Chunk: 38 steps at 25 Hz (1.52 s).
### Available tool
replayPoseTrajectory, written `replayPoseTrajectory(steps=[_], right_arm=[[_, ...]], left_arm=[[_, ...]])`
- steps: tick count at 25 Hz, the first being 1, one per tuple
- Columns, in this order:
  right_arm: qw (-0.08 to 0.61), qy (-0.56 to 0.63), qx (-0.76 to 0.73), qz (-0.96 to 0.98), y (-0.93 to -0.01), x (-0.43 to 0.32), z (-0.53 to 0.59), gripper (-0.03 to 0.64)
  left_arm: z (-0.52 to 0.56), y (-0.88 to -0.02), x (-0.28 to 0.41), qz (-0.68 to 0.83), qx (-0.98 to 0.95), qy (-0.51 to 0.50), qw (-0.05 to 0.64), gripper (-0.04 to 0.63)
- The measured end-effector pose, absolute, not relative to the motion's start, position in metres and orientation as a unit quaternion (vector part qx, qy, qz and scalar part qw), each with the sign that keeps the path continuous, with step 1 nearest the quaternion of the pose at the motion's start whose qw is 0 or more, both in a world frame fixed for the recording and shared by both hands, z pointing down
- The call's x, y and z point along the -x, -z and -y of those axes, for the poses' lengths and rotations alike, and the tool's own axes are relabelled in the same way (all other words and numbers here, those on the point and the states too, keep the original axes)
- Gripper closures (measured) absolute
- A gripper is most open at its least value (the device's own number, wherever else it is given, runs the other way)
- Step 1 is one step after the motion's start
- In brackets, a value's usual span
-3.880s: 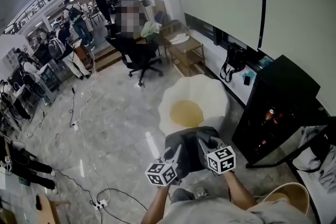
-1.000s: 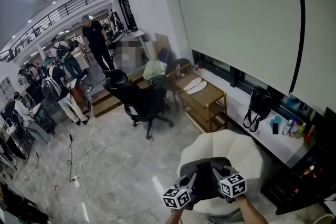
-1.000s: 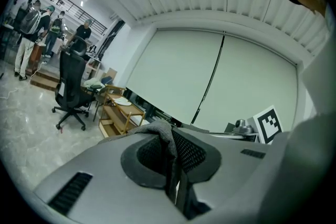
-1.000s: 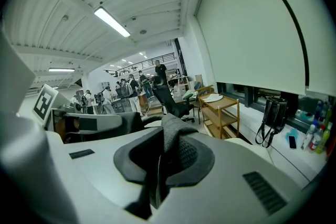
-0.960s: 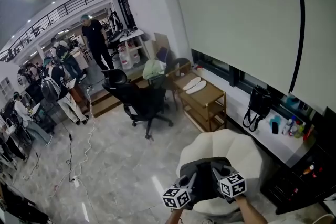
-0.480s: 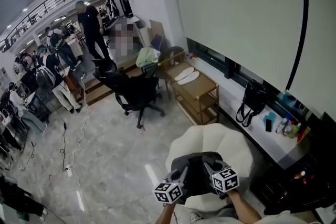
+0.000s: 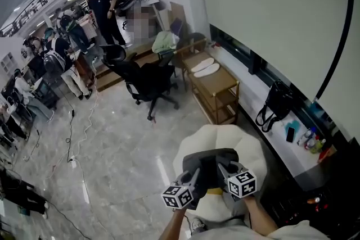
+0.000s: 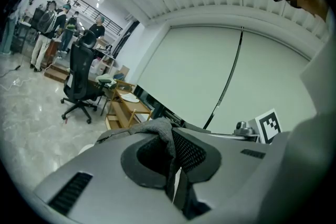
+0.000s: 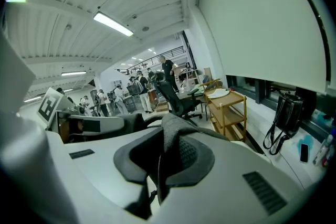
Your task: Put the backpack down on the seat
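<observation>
A dark grey backpack (image 7: 203, 166) hangs over the white, round, shell-shaped seat (image 7: 236, 140) and hides most of its cushion. Whether it rests on the seat I cannot tell. My left gripper (image 7: 190, 178) holds its left side and my right gripper (image 7: 225, 169) its right side. In the left gripper view the left gripper (image 8: 171, 150) is shut on a fold of grey backpack fabric (image 8: 157, 128). The right gripper view has the right gripper (image 9: 160, 153) shut the same way on backpack fabric (image 9: 173, 131).
A black office chair (image 7: 147, 82) and a wooden trolley (image 7: 214, 86) stand beyond the seat. A black handbag (image 7: 277, 103) sits on the white ledge along the wall, with a dark cabinet (image 7: 323, 199) at lower right. Several people (image 7: 59, 62) stand far left; cables (image 7: 73, 137) trail across the floor.
The head view has swung slightly, and the seat now sits a little higher in frame. Both grippers keep their hold on the backpack over the seat.
</observation>
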State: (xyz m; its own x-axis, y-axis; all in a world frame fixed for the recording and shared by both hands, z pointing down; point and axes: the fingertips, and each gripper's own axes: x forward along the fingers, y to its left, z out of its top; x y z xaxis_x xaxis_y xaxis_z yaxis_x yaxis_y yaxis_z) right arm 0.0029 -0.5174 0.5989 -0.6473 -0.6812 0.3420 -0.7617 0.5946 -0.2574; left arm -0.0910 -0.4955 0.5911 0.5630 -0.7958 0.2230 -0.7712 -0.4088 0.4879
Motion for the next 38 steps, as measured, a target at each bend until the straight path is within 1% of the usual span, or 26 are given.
replayPoseTrajectory(steps=[8, 29, 38], right_arm=[[0.119, -0.218, -0.397, 0.884, -0.629, -0.020, 0.529, 0.566], [0.191, -0.328, -0.351, 0.856, -0.753, -0.023, 0.459, 0.566], [0.212, -0.339, -0.342, 0.850, -0.781, -0.015, 0.471, 0.566]], left_arm=[[0.507, -0.618, 0.074, 0.471, -0.830, 0.007, 0.299, 0.541], [0.443, -0.738, 0.070, 0.487, -0.766, -0.028, 0.418, 0.541], [0.462, -0.767, 0.079, 0.491, -0.757, -0.036, 0.430, 0.541]])
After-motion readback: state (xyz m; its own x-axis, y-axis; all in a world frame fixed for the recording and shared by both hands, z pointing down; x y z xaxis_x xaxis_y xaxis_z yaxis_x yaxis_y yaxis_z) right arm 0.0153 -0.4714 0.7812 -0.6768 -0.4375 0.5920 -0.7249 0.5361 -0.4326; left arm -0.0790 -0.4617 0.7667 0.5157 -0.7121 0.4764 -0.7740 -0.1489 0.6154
